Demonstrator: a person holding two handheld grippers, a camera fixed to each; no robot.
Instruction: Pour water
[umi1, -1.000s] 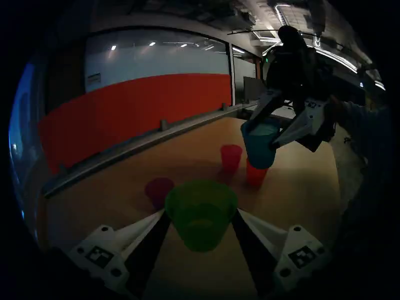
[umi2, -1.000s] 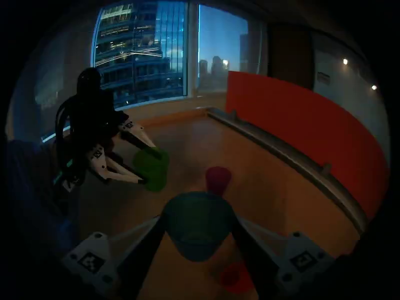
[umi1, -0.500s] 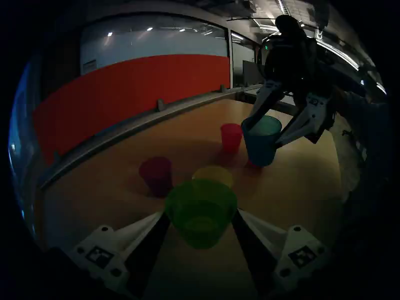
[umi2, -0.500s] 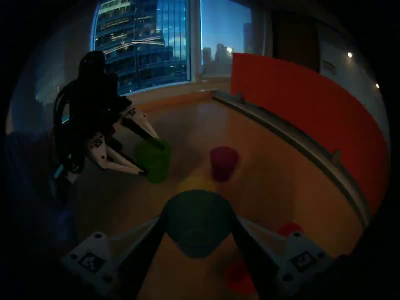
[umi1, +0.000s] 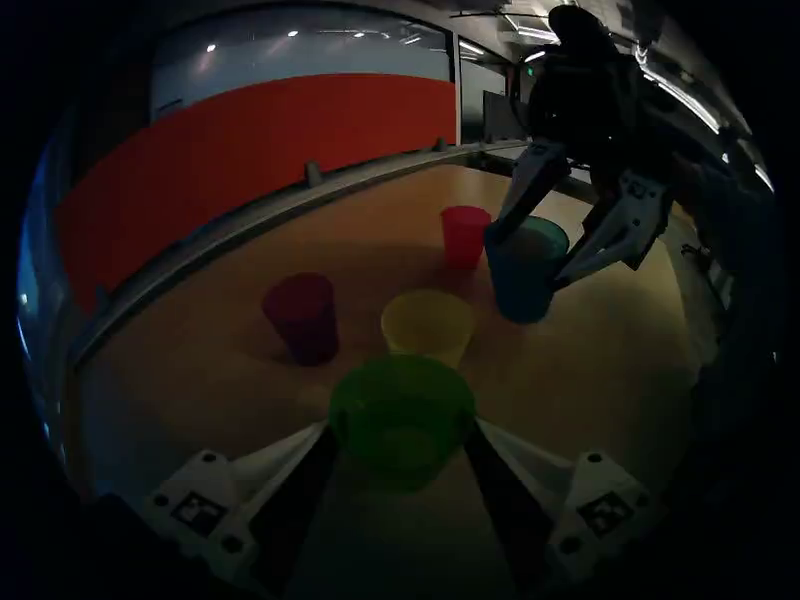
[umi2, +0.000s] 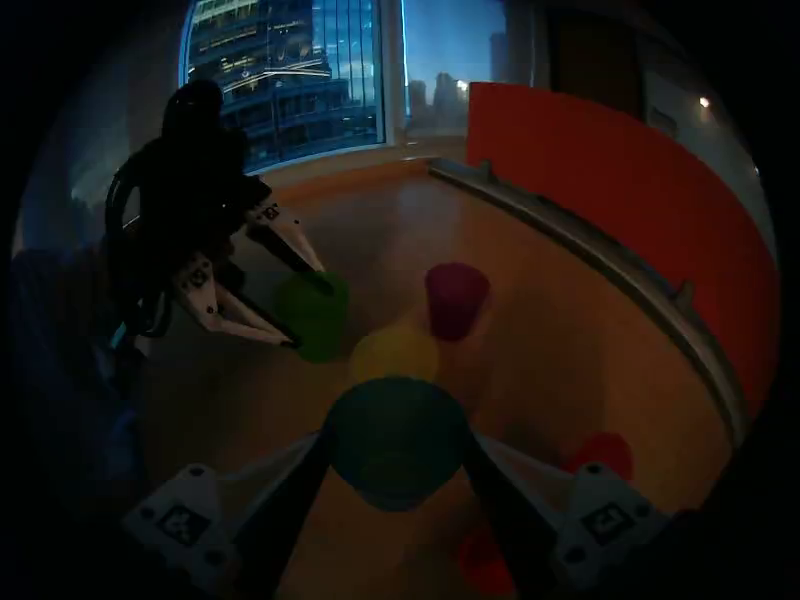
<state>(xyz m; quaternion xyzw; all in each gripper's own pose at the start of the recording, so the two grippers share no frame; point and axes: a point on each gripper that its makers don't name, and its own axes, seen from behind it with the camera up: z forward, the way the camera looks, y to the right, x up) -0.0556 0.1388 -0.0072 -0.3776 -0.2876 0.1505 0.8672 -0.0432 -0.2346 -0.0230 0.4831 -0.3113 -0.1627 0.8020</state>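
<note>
In the left gripper view, my left gripper (umi1: 402, 432) is shut on a green cup (umi1: 402, 415), held low over the wooden table (umi1: 610, 350). Just beyond it stands a yellow cup (umi1: 428, 325), with a maroon cup (umi1: 301, 315) to its left and a red cup (umi1: 465, 234) farther off. My right gripper (umi1: 528, 262) holds a teal cup (umi1: 522, 268) beside the red cup. In the right gripper view, my right gripper (umi2: 397, 450) is shut on the teal cup (umi2: 396, 440); the yellow cup (umi2: 394, 355), the maroon cup (umi2: 456, 298) and the green cup (umi2: 314, 314) in the left gripper (umi2: 305, 305) lie ahead.
An orange-red wall panel (umi1: 250, 140) with a metal rail (umi1: 270, 210) runs along the table's far edge. Large windows (umi2: 290, 80) show city buildings at dusk. Two red cups (umi2: 603, 452) (umi2: 482, 560) stand near the right gripper. A dark sleeve (umi2: 60, 330) is at the left.
Both grippers have come down and tilted toward the table with their cups. The yellow cup has come into view between them, and the maroon and red cups now sit higher in the views.
</note>
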